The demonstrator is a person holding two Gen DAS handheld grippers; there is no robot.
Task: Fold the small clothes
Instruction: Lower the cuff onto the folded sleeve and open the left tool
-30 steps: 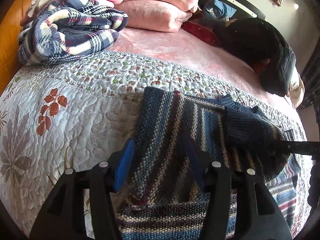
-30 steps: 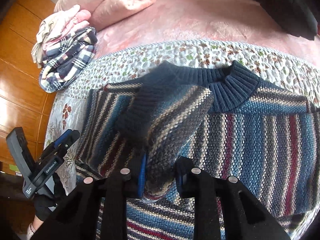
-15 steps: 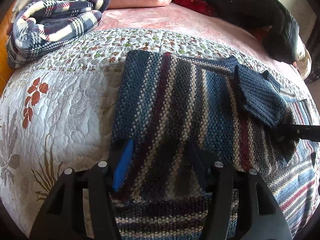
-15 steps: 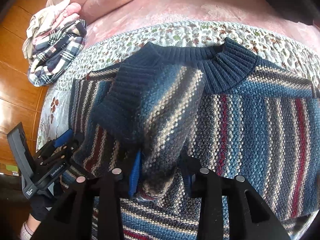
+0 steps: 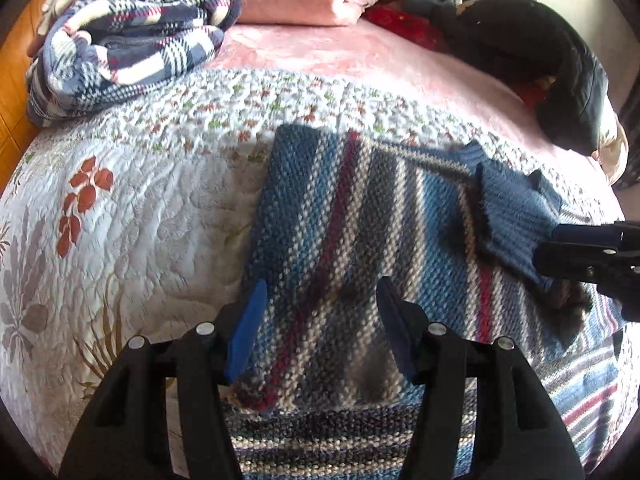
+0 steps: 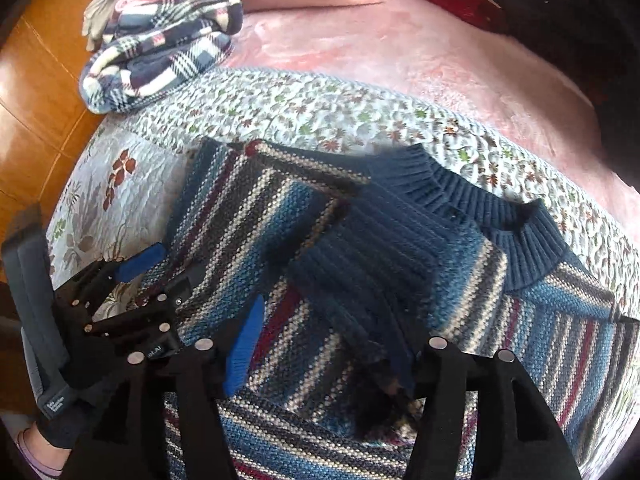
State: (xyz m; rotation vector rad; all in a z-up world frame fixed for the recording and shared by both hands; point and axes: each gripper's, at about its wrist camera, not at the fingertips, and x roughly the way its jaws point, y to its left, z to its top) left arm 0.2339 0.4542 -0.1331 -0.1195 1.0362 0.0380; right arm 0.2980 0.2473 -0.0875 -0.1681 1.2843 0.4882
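Observation:
A striped blue, grey and maroon knit sweater [image 5: 340,240] [image 6: 560,340] lies flat on the quilted bedspread, its ribbed navy collar [image 6: 460,200] toward the pillows. Its left sleeve is folded across the body, and the navy cuff [image 5: 508,216] [image 6: 360,280] rests on the chest. My right gripper [image 6: 320,348] [image 5: 548,248] is wide open, straddling the sleeve's end without gripping it. My left gripper [image 5: 316,328] [image 6: 160,276] is open just above the sweater's folded left edge and holds nothing.
The floral quilt [image 5: 140,220] covers the near half of the bed. A folded plaid blanket [image 5: 128,48] [image 6: 168,52] and pink pillows [image 5: 296,4] sit at the back left. A black jacket [image 5: 540,56] lies at the back right. Wooden floor [image 6: 36,92] borders the bed's left side.
My right gripper opened and let go of the sleeve, which now lies across the sweater's chest. The left gripper stayed open and drew back slightly over the folded edge.

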